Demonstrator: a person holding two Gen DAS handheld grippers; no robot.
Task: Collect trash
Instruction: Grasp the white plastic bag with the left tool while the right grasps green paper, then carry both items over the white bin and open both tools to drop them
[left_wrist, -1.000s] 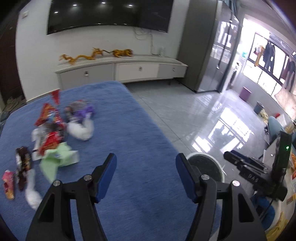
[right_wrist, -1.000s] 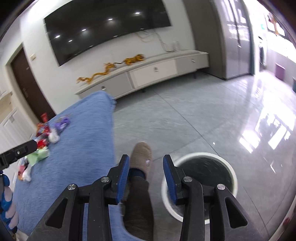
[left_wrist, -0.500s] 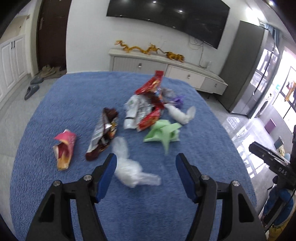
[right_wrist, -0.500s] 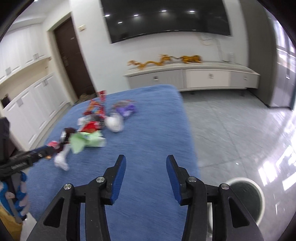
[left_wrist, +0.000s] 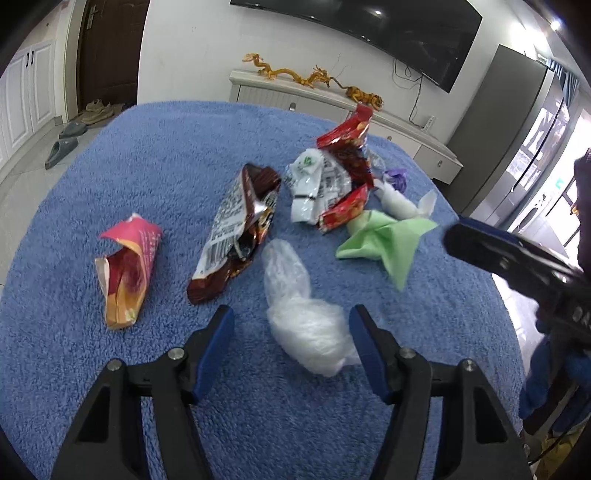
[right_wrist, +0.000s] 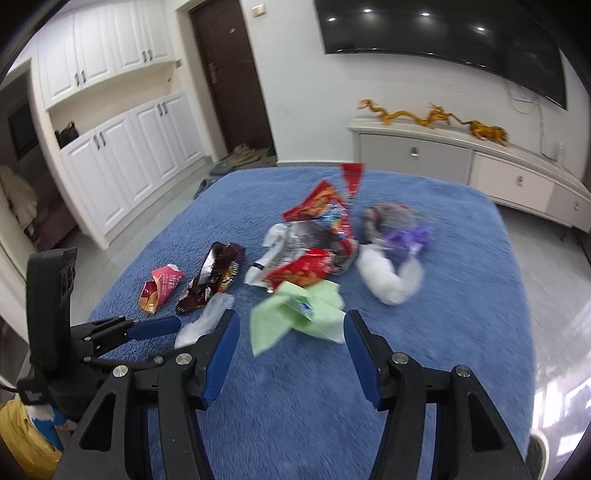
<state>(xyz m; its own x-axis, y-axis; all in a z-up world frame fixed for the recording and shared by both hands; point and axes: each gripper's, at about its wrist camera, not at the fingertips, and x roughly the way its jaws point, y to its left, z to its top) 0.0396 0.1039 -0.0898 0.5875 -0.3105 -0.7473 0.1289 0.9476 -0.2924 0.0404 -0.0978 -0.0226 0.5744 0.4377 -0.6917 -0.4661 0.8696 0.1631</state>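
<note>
Trash lies on a blue fleece cover (left_wrist: 147, 166): a pink wrapper (left_wrist: 125, 266), a brown wrapper (left_wrist: 236, 229), red snack bags (left_wrist: 347, 147), a white wrapper (left_wrist: 317, 184), a green paper (left_wrist: 384, 236), a white bag (left_wrist: 399, 206) and a crumpled clear plastic bag (left_wrist: 306, 325). My left gripper (left_wrist: 291, 314) straddles the clear bag. Its jaws are closing, but the pads are not pressing on it. My right gripper (right_wrist: 290, 317) hovers at the green paper (right_wrist: 295, 314). Its jaws are opening and hold nothing. Its black body (left_wrist: 509, 254) shows in the left wrist view.
A white low cabinet (right_wrist: 461, 155) with golden dragon figures stands against the far wall under a dark screen. White cupboards (right_wrist: 122, 147) and a dark door are at the left. Slippers (left_wrist: 62, 147) lie on the tiled floor past the cover's left edge.
Both views swung from the floor and the round bin to the trash heap. The left gripper came down over the clear bag. The right jaws widened.
</note>
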